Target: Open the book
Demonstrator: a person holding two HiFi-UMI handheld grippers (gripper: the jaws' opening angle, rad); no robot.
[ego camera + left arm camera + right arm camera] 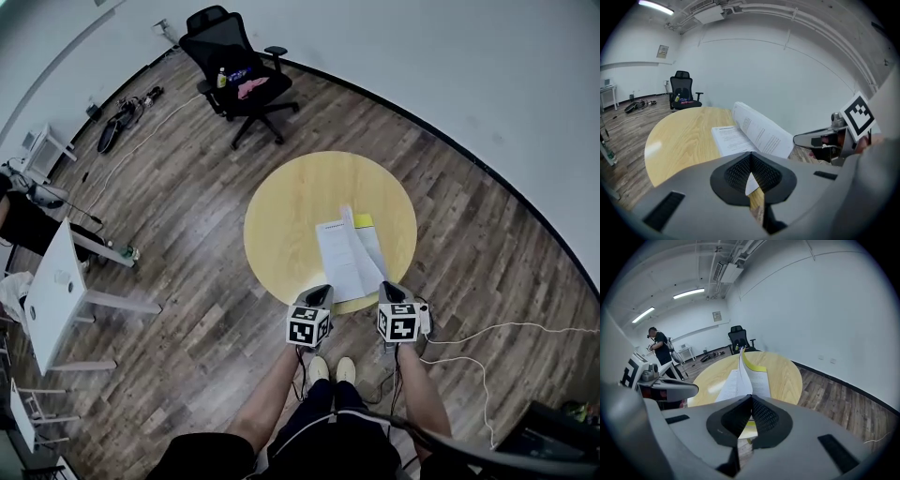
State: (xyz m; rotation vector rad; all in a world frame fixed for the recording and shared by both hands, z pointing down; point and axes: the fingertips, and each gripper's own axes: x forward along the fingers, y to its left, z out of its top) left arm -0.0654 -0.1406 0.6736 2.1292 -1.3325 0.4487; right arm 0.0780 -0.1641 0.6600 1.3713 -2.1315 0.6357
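Left hand-held gripper (pixel 322 290) and right hand-held gripper (pixel 387 285) closed; book (pixel 339 255) open, pages upright.

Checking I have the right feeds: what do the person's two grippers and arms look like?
The left gripper and right gripper have grey moulded bodies, black mesh-textured pads, and each carries a cube of black-and-white square markers. A dark cable hangs from the left one. No sleeves; dark shorts, pale shoes.

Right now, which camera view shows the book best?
The head view: the whole book lies open on the round table, with some pages standing up. The left gripper view shows it low and from the side, with its near edge hidden. The right gripper view looks along the raised pages almost edge-on.
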